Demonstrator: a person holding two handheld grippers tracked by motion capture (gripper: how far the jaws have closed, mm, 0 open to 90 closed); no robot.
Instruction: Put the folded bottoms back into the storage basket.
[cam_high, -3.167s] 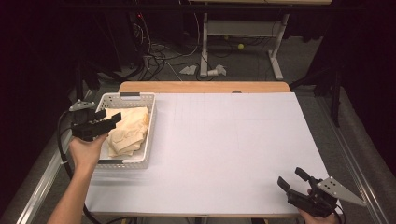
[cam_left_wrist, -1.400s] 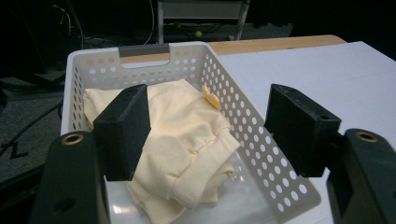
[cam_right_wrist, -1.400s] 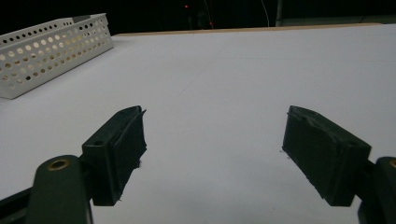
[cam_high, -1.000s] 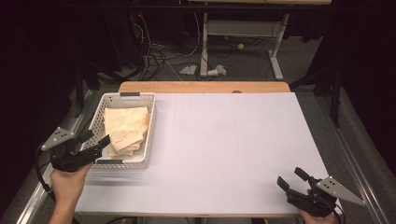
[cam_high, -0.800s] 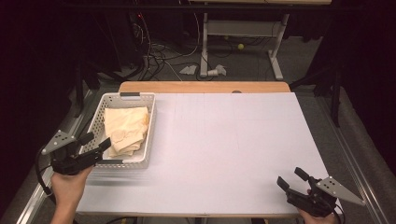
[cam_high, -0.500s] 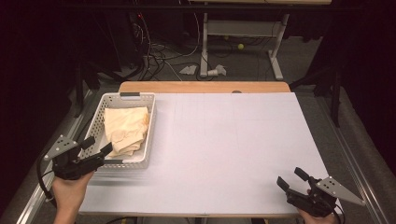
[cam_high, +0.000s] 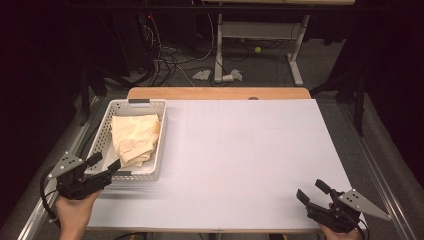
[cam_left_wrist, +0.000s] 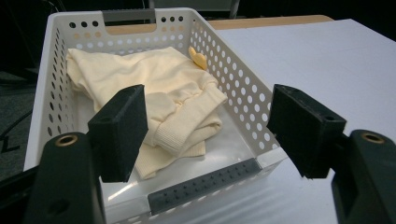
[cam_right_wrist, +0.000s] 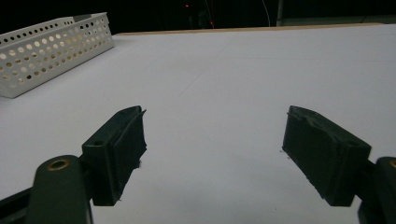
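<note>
The left gripper (cam_high: 102, 165) sits at about eight o'clock on the table in the high view, its jaws spread wide with nothing between them. In the left gripper view the two black pads (cam_left_wrist: 120, 130) frame the near end of a white perforated basket (cam_left_wrist: 233, 93), just short of its grey handle strip (cam_left_wrist: 205, 184); whether a jaw tip brushes the rim is hard to tell from the high view. The person's left hand (cam_high: 72, 212) grips the tool from below.

Inside the basket lies a folded pale-yellow garment (cam_left_wrist: 159, 93), probably a sweatshirt given its ribbed cuff (cam_left_wrist: 187, 126), which points toward the gripper. The garment fills most of the basket floor, with a small yellow tag at its far edge. In the high view the basket (cam_high: 114, 107) stands at nine to ten o'clock on the white table (cam_high: 250, 150), the garment (cam_high: 135, 137) within it.

The right gripper (cam_high: 317, 192) rests at about five o'clock, well apart from the basket, its jaws likewise spread and empty over bare tabletop.
</note>
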